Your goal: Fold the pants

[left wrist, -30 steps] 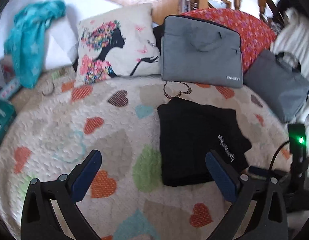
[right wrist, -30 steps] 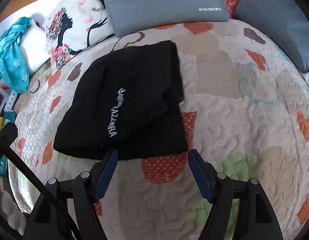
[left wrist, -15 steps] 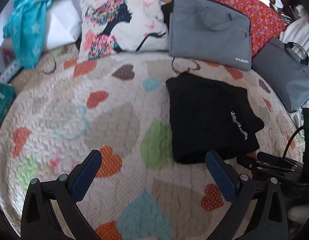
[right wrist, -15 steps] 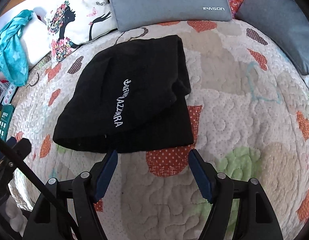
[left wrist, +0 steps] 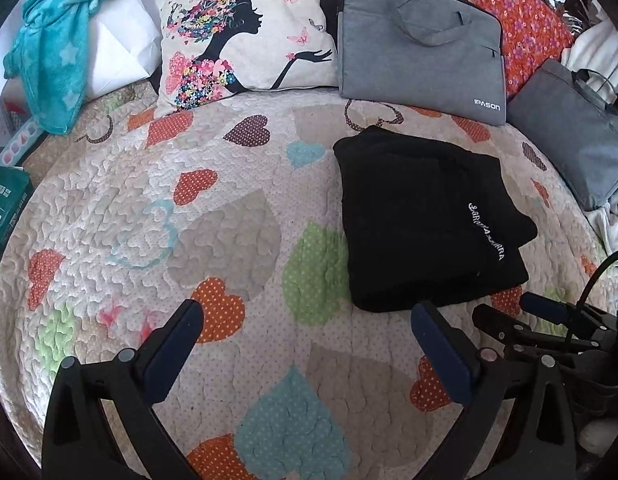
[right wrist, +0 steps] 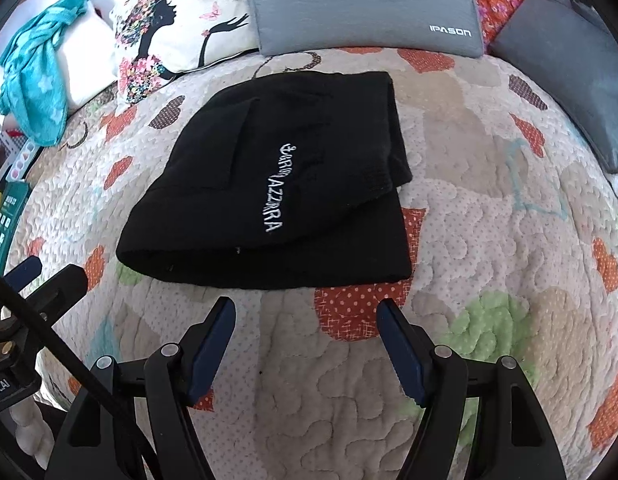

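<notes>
Pointing steeply down at the bed quilt, both grippers hover above it with nothing between their fingers. The left gripper has its fingers spread wide and released over an orange heart patch, and the right gripper is likewise released, its fingers apart over a red dotted heart.

There is one pair of black pants, folded into a compact rectangle with white lettering on top. Two grey laptop bags lean at the head of the bed, beside one printed cushion, and one teal towel is draped at the far left.

The pants lie flat on the quilt, just beyond the right gripper's fingertips and clear of them. From the left wrist view they sit ahead and to the right of the left fingers, untouched.
</notes>
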A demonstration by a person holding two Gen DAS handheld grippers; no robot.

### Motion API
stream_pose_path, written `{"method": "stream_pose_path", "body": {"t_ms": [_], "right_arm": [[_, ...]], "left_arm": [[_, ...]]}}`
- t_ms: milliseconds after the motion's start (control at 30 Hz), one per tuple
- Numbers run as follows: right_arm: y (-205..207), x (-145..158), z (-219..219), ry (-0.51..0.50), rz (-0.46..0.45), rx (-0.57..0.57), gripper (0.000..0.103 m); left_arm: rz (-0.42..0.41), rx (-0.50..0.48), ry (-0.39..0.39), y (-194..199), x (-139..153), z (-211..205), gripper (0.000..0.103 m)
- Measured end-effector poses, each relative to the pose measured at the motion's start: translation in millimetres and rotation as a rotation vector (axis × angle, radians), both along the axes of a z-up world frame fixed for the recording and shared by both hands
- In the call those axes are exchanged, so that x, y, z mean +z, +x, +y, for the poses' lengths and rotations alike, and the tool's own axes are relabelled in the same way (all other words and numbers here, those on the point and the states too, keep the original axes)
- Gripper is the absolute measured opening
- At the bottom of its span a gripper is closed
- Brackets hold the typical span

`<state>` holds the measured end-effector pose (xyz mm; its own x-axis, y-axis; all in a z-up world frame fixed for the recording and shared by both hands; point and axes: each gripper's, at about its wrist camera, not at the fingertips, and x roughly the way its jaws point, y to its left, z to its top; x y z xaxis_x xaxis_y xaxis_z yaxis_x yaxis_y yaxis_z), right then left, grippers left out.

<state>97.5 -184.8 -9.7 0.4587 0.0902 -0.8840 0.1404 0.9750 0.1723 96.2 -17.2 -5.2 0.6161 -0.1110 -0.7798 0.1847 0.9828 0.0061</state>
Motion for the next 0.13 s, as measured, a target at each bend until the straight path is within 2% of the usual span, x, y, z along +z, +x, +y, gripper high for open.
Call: {"method": "stream_pose_path", "body": {"t_ms": [133], "right_arm": [[-0.4,-0.1,4.1,-0.007,-0.003,0.016,0.078]], "left_arm": [[0.028,-0.004,-0.013,2.7,-3.3,1.5,0.103]]}}
